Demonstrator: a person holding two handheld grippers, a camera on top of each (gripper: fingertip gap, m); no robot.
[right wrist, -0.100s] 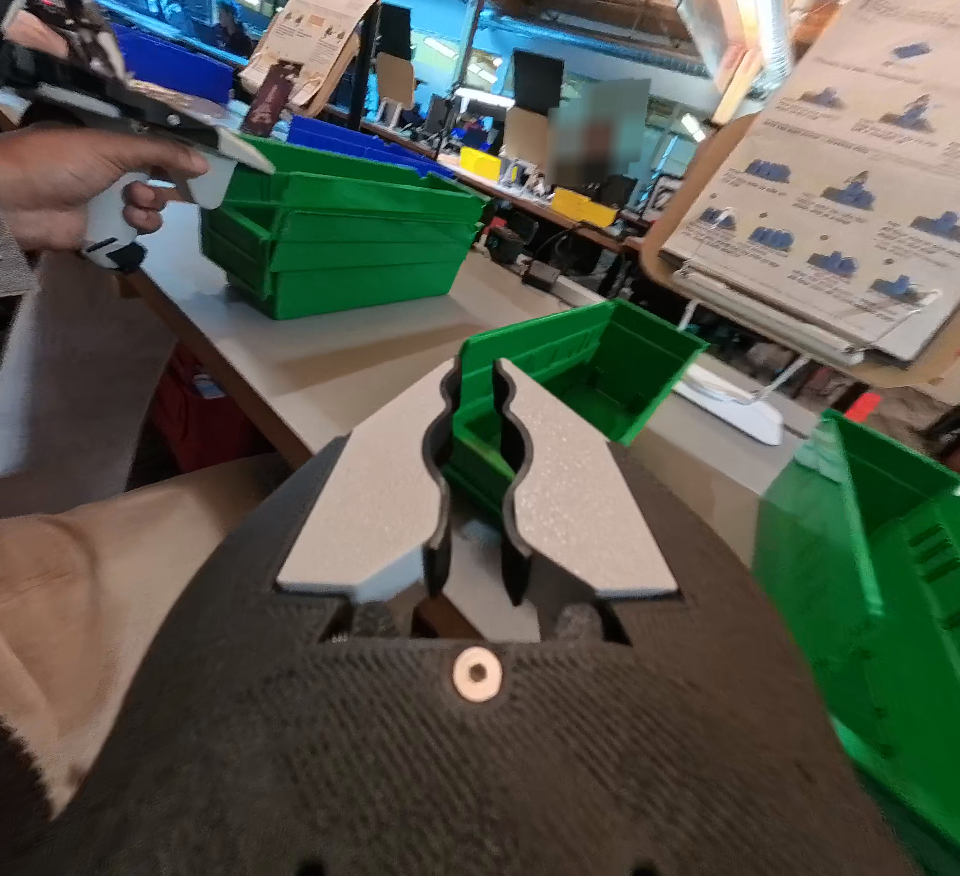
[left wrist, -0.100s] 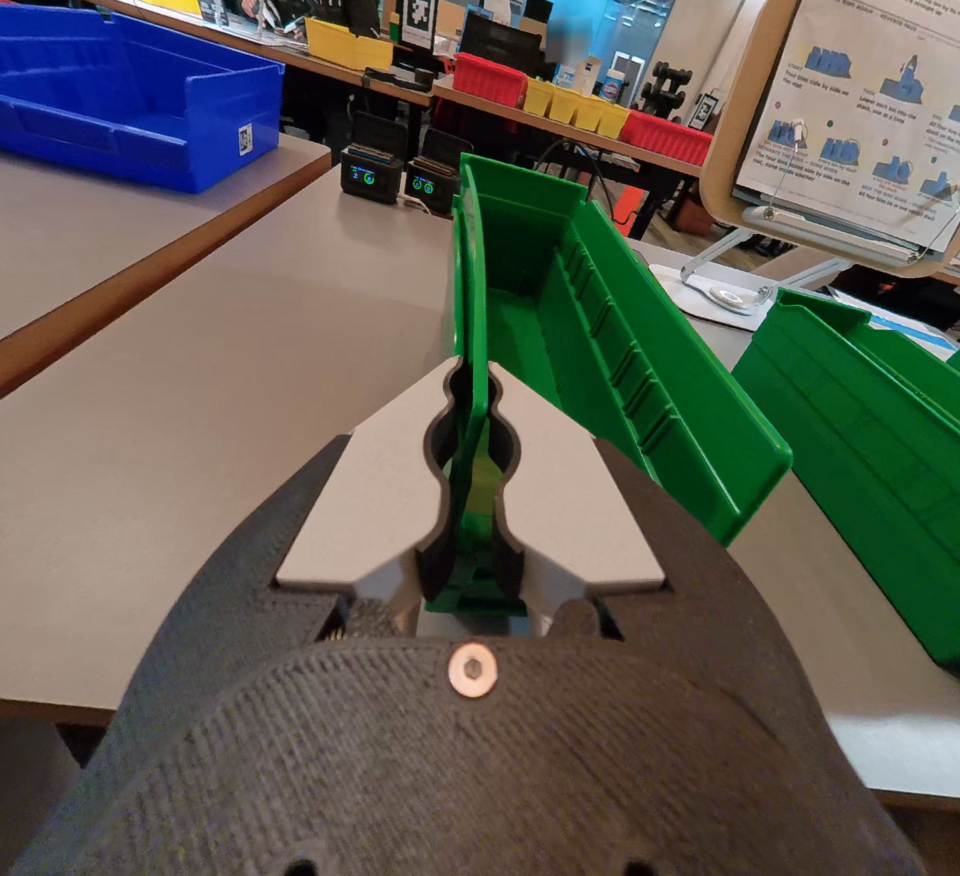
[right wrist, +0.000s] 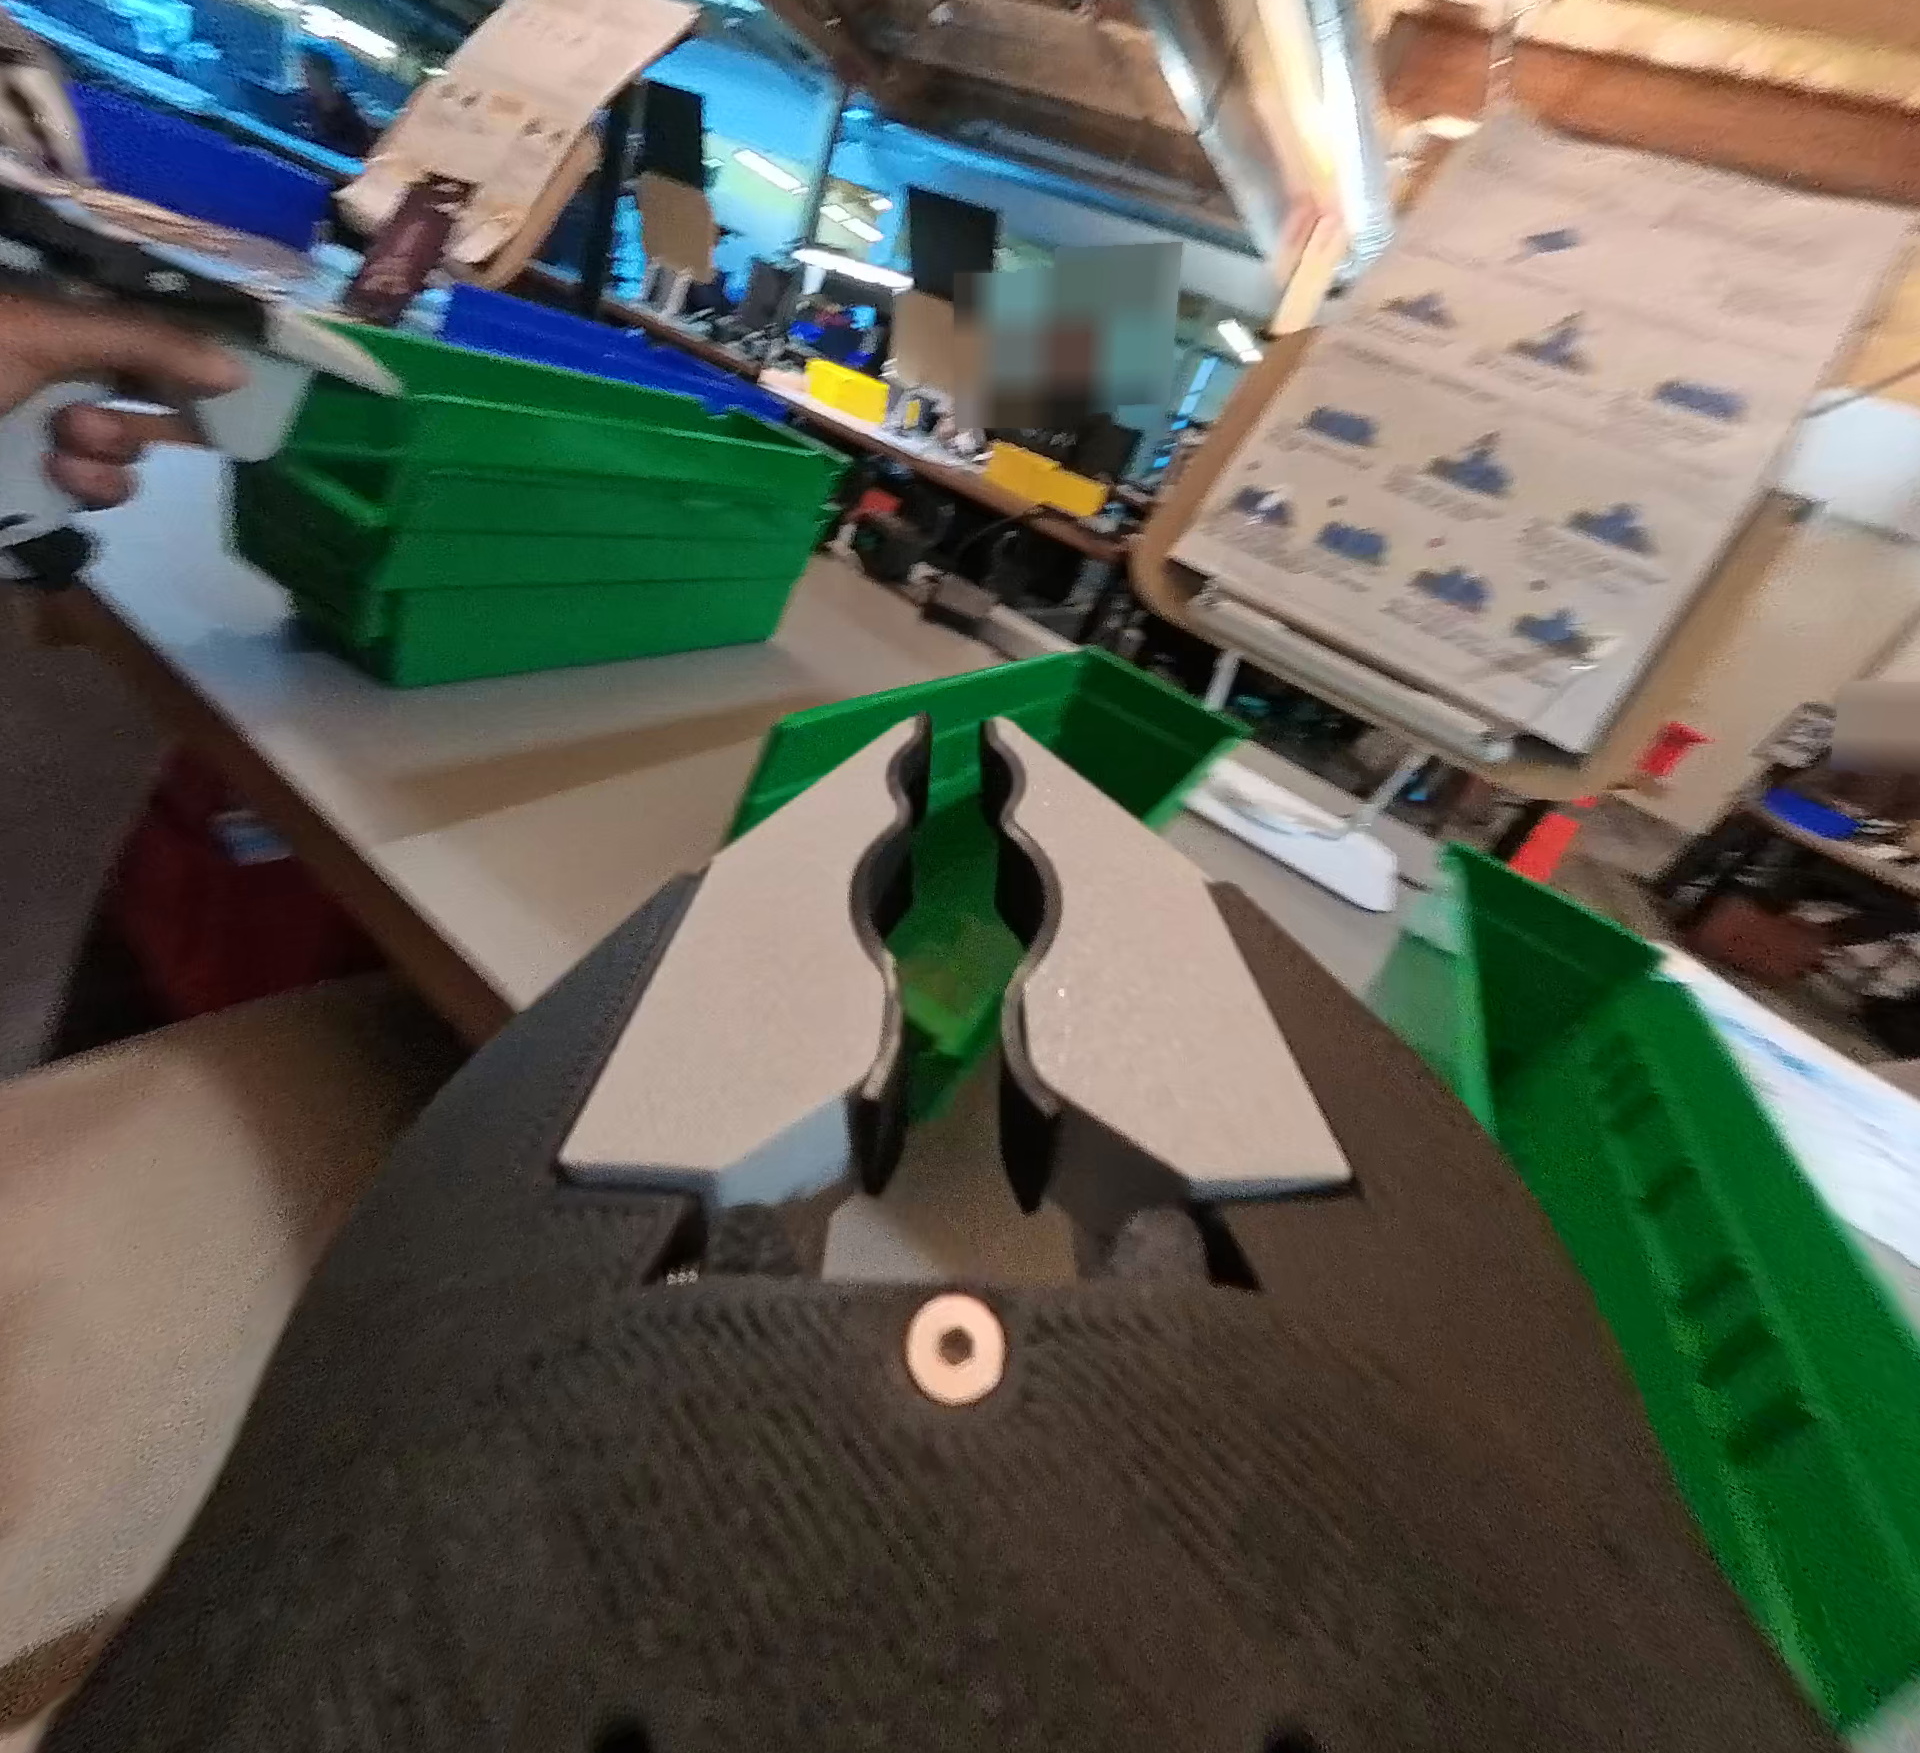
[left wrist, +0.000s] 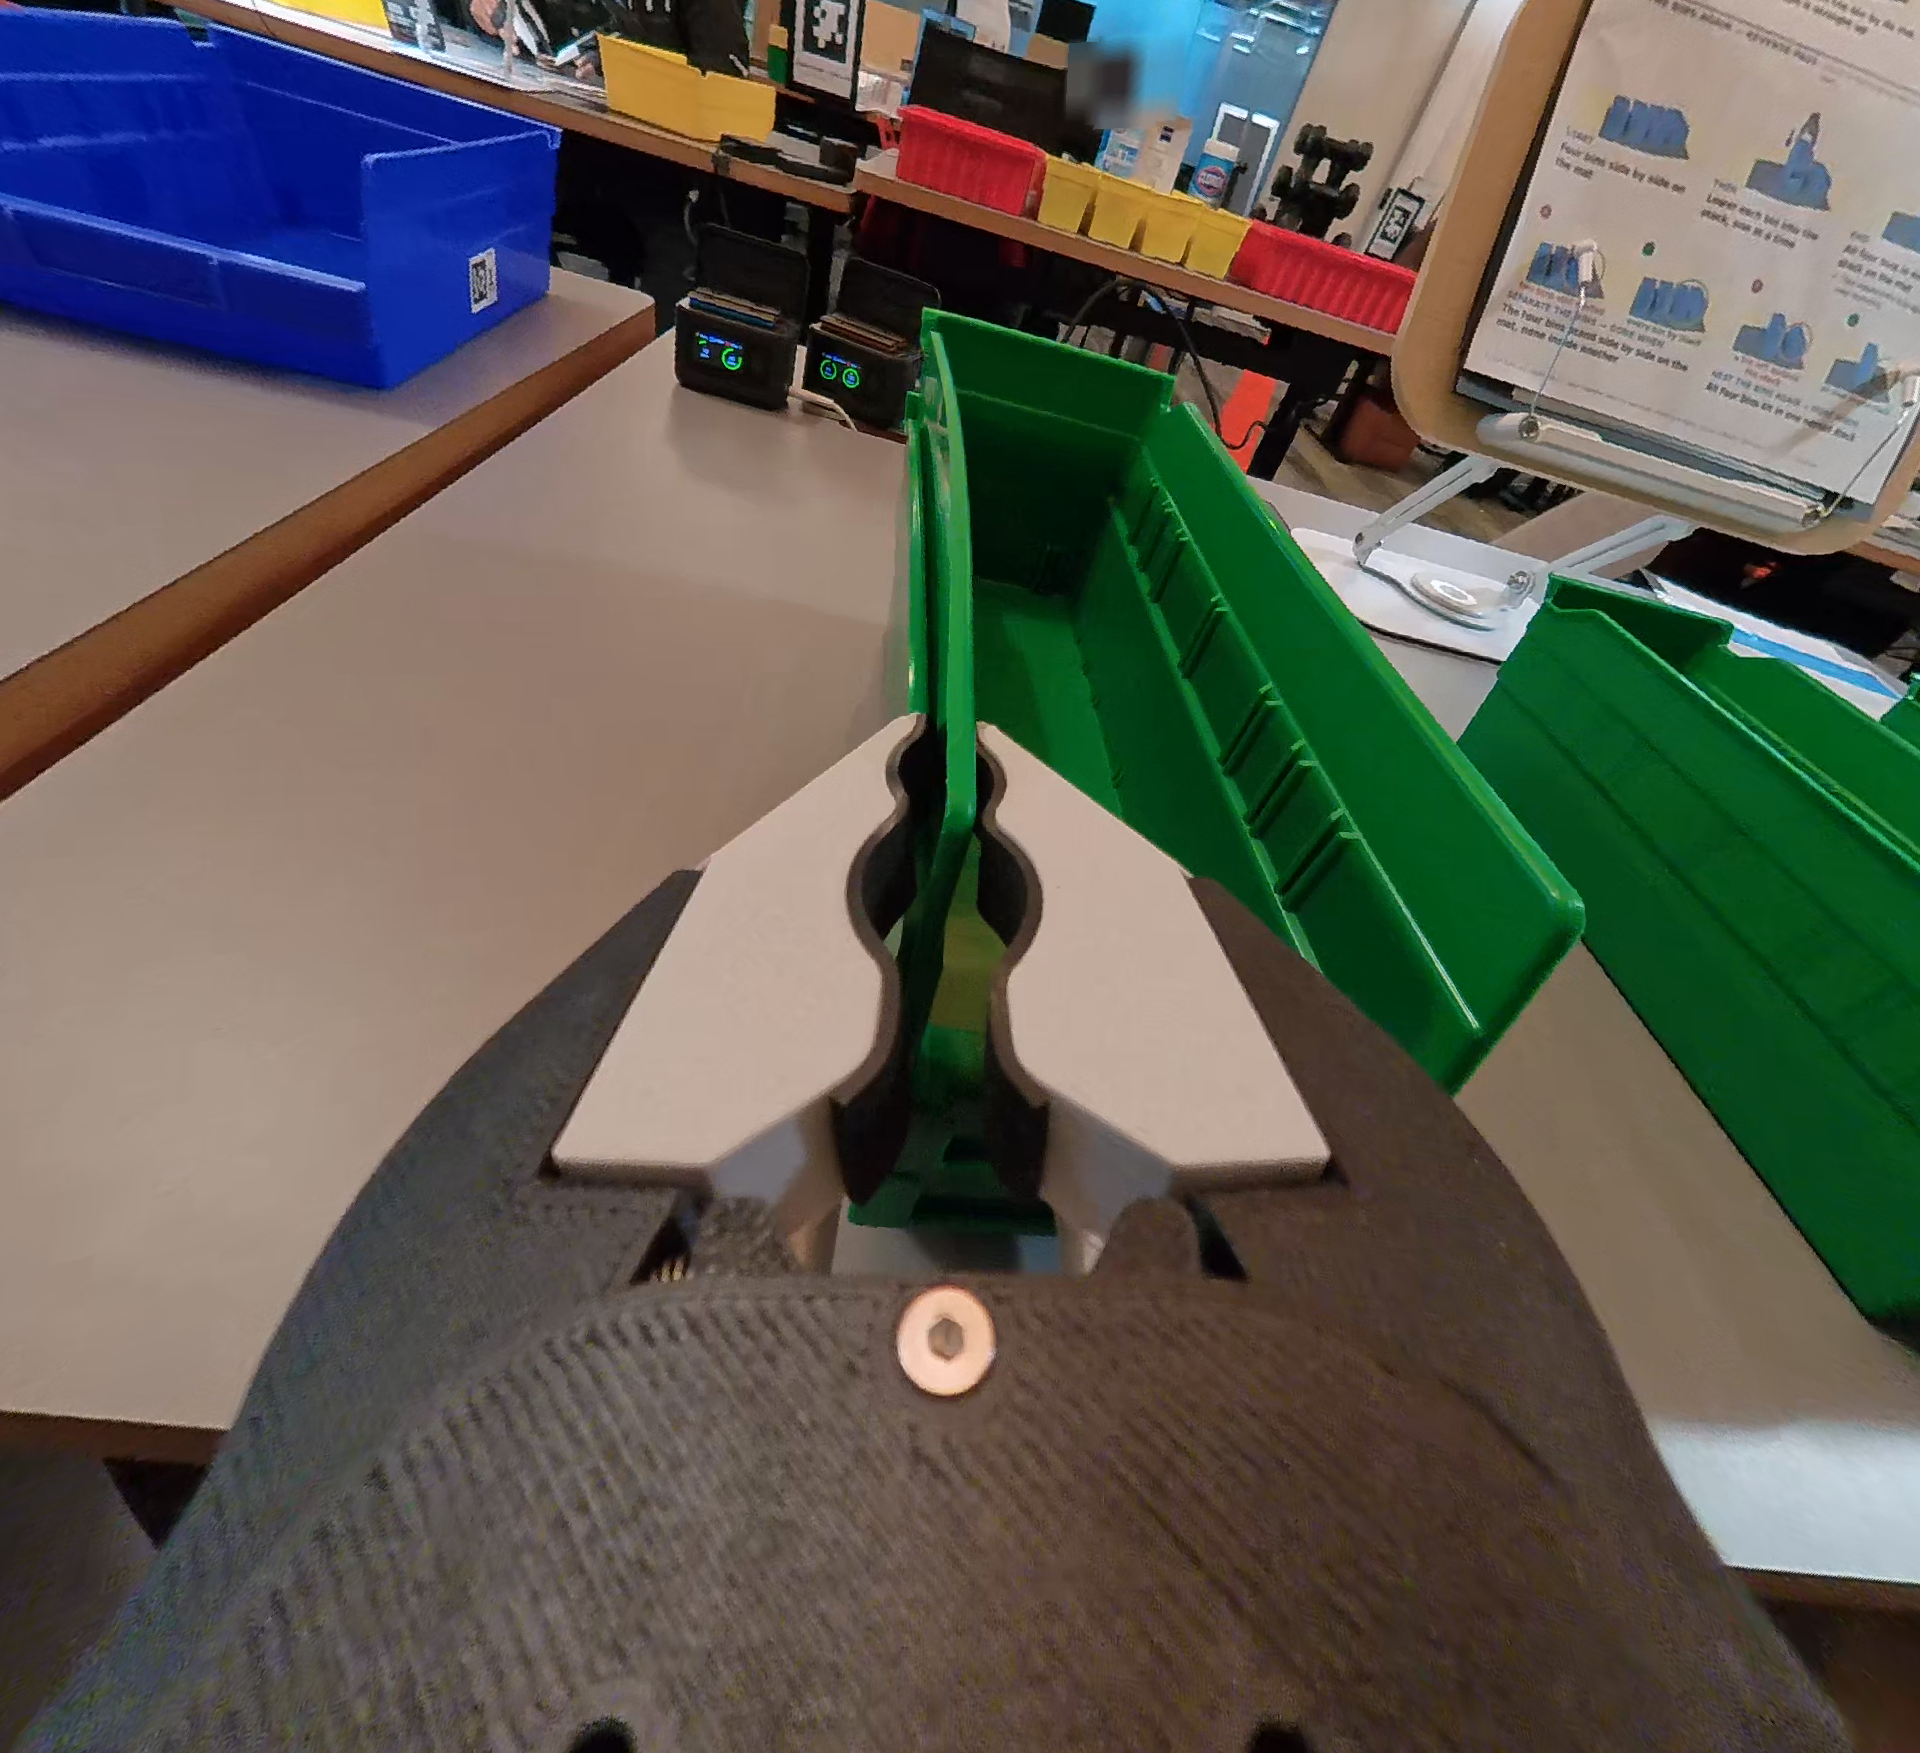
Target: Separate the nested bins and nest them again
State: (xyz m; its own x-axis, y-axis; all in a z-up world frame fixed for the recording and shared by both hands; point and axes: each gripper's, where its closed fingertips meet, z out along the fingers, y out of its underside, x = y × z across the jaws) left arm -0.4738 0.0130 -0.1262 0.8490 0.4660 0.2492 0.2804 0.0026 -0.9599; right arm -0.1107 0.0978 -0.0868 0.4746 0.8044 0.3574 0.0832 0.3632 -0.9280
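Observation:
My left gripper (left wrist: 958, 747) is shut on the left side wall of a long green bin (left wrist: 1195, 664) that points away from me on the grey table (left wrist: 468, 768). In the right wrist view this bin tops a stack of nested green bins (right wrist: 582, 560), with a hand (right wrist: 94, 415) holding the left gripper (right wrist: 343, 363) at its near end. My right gripper (right wrist: 954, 727) hovers with its jaws a narrow gap apart and nothing between them. A single green bin (right wrist: 1132, 727) lies on the table beyond it. Another green bin (right wrist: 1662, 1184) lies at the right.
A blue bin (left wrist: 260, 228) sits on the adjoining table at the left. Two black charger boxes (left wrist: 740, 353) stand at the table's far edge. An instruction poster on a stand (left wrist: 1714, 197) rises at the far right. The table's near edge runs close below both grippers.
The right wrist view has swung to the right and is blurred by motion. The gap between the right jaws has narrowed a little. The left gripper and its bin have hardly moved.

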